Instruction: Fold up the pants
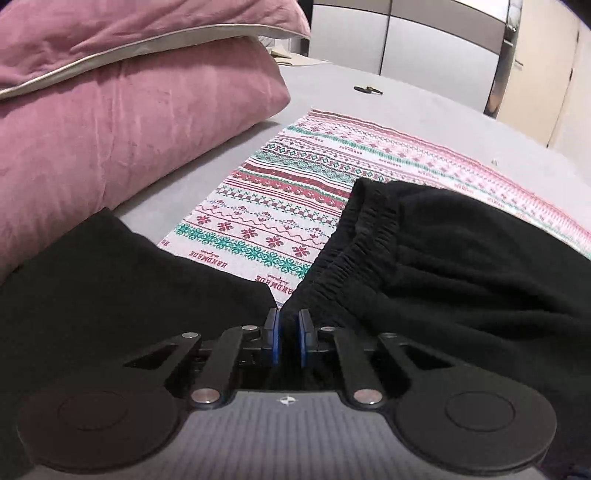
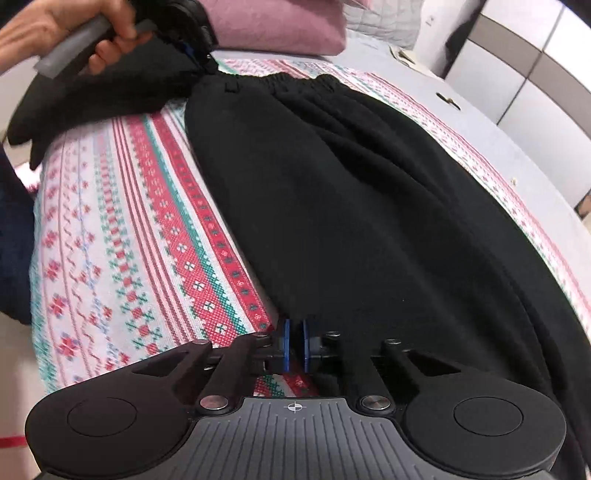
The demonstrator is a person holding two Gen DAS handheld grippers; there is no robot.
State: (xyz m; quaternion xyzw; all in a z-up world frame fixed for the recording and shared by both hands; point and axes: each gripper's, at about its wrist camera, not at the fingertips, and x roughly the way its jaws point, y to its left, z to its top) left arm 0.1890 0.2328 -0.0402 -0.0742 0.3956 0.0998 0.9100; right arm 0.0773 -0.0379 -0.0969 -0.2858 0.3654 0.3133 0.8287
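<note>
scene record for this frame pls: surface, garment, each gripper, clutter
surface: grey bed with a patterned cloth spread on it
garment: black pants lying on the cloth, waistband at the left gripper's end
left gripper: shut on the pants at the waistband corner
right gripper: shut on the pants' near edge, by the cloth
hand: holds the left gripper's handle
clutter: pink pillows beside the cloth; small dark item farther back on the bed, unclear what
</note>
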